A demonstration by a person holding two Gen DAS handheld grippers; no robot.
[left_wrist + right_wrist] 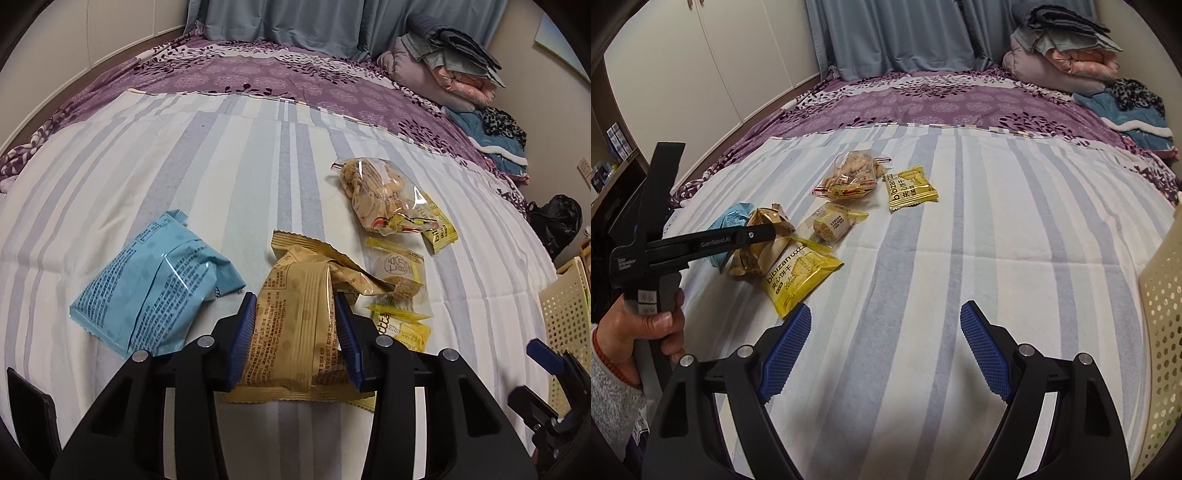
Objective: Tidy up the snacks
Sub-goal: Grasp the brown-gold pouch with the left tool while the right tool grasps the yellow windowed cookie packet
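Note:
My left gripper [295, 314] is shut on a tan snack packet [299, 332] on the striped sheet; the packet also shows in the right wrist view [757, 254]. A blue packet [155, 288] lies just left of it. A clear bag of crackers [373, 195], a clear-and-yellow cake packet [400, 275] and yellow biscuit packets [439, 227] lie to the right. My right gripper [886, 321] is open and empty over bare sheet, with a yellow biscuit packet [801, 275] just left of its left finger.
A cream perforated basket [1160, 314] stands at the right edge of the bed. Folded bedding [1067, 48] and clothes [1134, 107] are piled at the far right. The person's hand [661, 325] holds the left gripper's handle.

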